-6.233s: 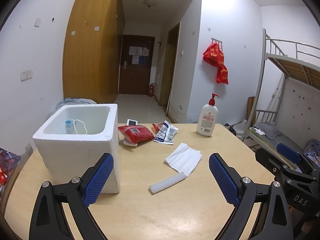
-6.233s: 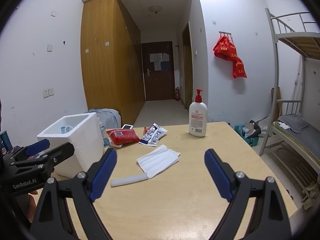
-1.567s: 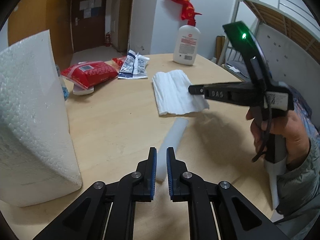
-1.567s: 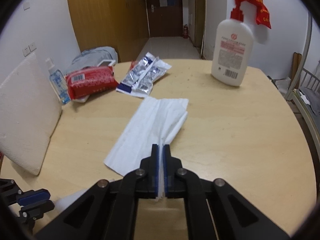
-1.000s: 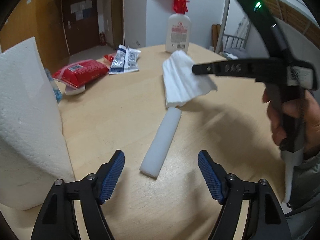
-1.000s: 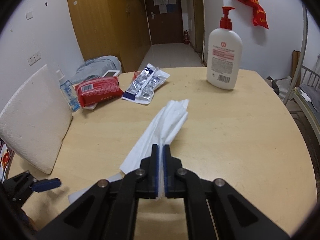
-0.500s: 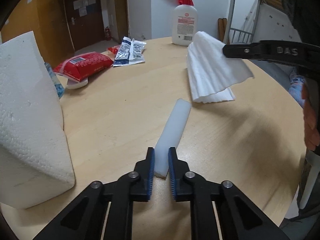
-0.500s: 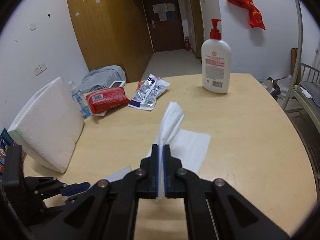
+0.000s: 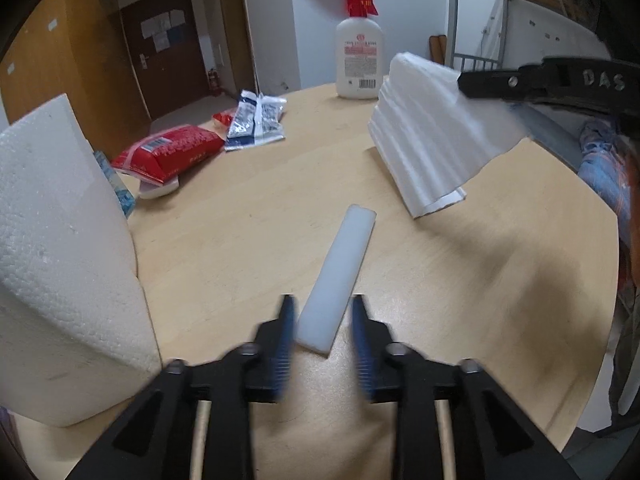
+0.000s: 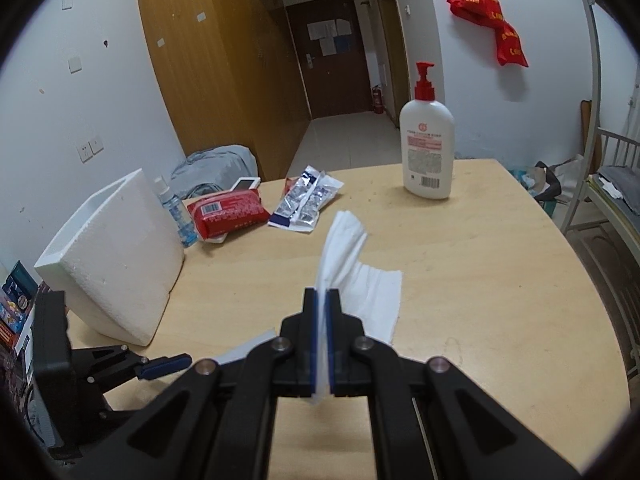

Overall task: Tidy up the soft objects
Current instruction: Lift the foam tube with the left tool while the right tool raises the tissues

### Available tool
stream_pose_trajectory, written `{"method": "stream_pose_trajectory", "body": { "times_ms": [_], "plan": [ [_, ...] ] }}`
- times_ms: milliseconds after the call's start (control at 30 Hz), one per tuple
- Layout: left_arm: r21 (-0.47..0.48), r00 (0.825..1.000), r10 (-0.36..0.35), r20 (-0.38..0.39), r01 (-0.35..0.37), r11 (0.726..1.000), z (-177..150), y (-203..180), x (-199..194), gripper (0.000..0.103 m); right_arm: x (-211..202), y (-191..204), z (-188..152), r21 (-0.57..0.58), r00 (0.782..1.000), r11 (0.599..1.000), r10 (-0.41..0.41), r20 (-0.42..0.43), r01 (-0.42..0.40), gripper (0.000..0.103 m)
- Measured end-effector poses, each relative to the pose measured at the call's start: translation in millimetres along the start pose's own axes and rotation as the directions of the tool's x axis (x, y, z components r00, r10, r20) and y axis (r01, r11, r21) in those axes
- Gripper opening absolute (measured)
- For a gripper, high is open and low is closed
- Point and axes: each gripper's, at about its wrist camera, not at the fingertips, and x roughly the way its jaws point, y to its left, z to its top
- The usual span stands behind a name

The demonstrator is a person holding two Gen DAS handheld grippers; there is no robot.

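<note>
The white foam strip (image 9: 337,280) lies flat on the tabletop (image 9: 248,240), its near end between the pads of the left claw (image 9: 323,336), whose jaws are opening after pinching it half a second ago; no pad touches it now. The right claw (image 10: 320,344), pressed together on the folded white tissue (image 10: 344,248), has lifted it higher, one end trailing on the tabletop beside the foam box (image 10: 116,256).

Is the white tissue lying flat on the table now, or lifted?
Partly lifted. The right gripper is shut on one edge of the white tissue, which rises off the table; its far part hangs down to the tabletop.
</note>
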Motion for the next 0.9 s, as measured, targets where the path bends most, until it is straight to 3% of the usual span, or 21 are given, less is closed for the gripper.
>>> {"method": "stream_pose_trajectory", "body": {
  "times_ms": [267,333,367,533,900],
  "plan": [
    [-0.010,0.999,-0.002,-0.046,0.002,1.000,-1,1,13,0.050,-3,-2,-6,0.012,1.000,1.000,0.013,-0.003,-0.013,0.006],
    [-0.010,0.998,-0.011,-0.064,0.011,1.000,-1,1,18,0.039,-4,-3,-8,0.015,1.000,1.000,0.018,-0.003,-0.018,0.006],
    [-0.013,0.998,-0.013,-0.061,0.012,1.000,-1,1,17,0.025,-5,-3,-8,0.016,1.000,1.000,0.018,-0.002,-0.018,0.006],
    [-0.025,0.998,-0.007,-0.057,0.006,1.000,-1,2,13,0.008,-8,-1,-10,0.011,1.000,1.000,0.025,0.000,-0.025,0.006],
    [-0.099,0.991,0.002,0.132,0.012,0.995,12,2,-54,0.008,-35,14,-5,-0.010,0.997,0.998,0.055,0.054,-0.054,0.006]
  ]
}}
